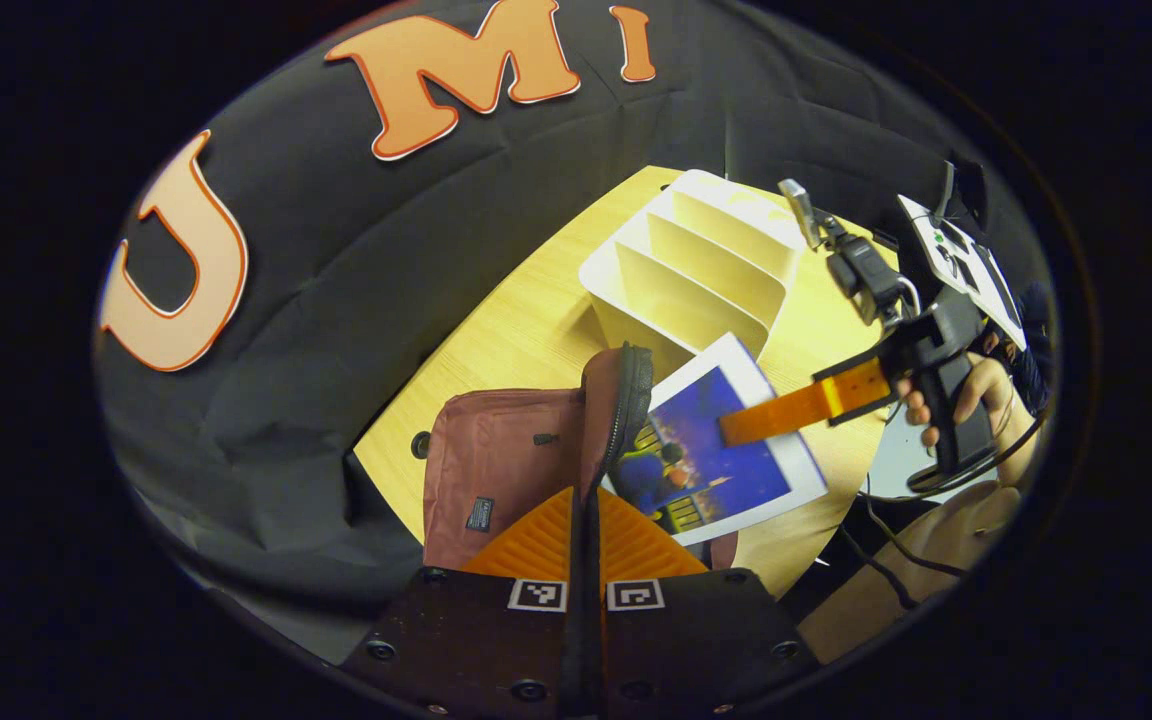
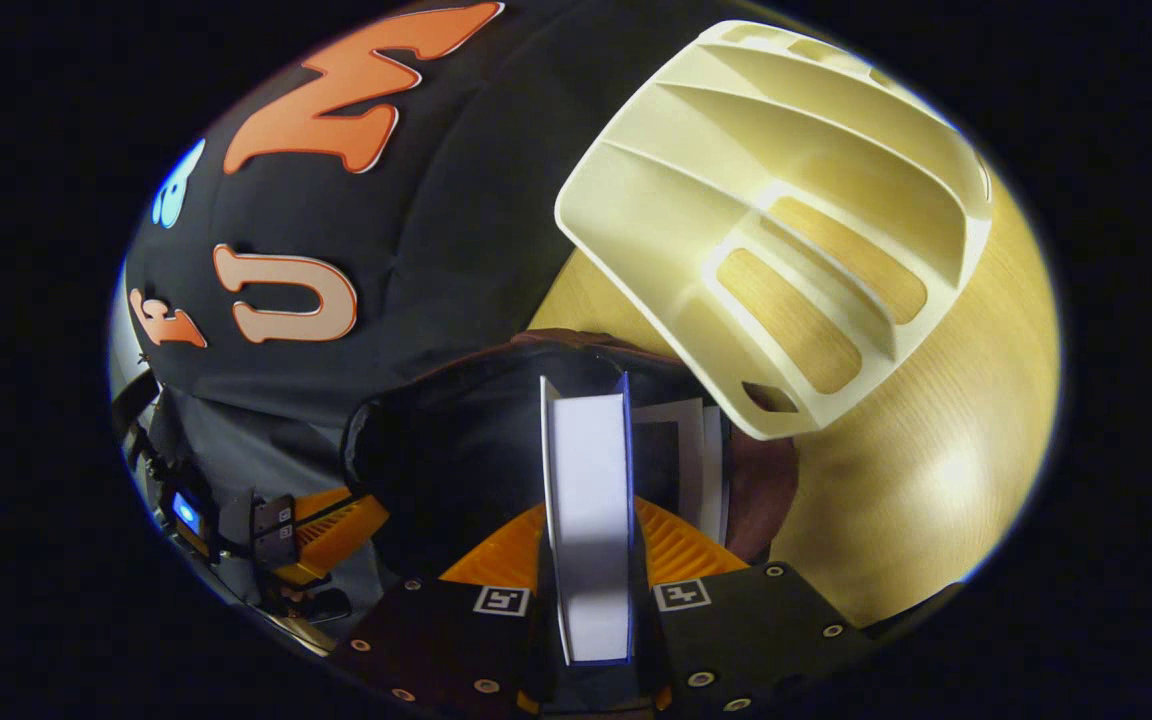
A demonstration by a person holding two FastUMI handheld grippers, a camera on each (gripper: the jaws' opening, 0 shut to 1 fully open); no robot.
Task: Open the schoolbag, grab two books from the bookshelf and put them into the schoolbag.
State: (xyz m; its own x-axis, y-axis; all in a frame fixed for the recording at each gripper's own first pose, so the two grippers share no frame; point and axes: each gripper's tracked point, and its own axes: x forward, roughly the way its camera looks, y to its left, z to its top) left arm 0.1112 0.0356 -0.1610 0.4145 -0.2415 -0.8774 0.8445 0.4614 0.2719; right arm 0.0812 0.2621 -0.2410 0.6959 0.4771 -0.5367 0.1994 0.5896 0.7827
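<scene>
Wooden table carries a cream bookshelf near its far edge, the maroon schoolbag just in front. Left gripper is clamped on the bag's opening rim, which runs between its jaws. Right gripper pinches a blue-covered book edge-on between its fingers, over the open bag beside a second book inside

The left gripper has a dark, flat body plate studded with round screws and bearing two square black-and-white markers side by side. In the left gripper view, the right gripper shows a black pistol-style handle, a black camera block, a white board with black square markers, and thin black cables trailing below the hand.
</scene>
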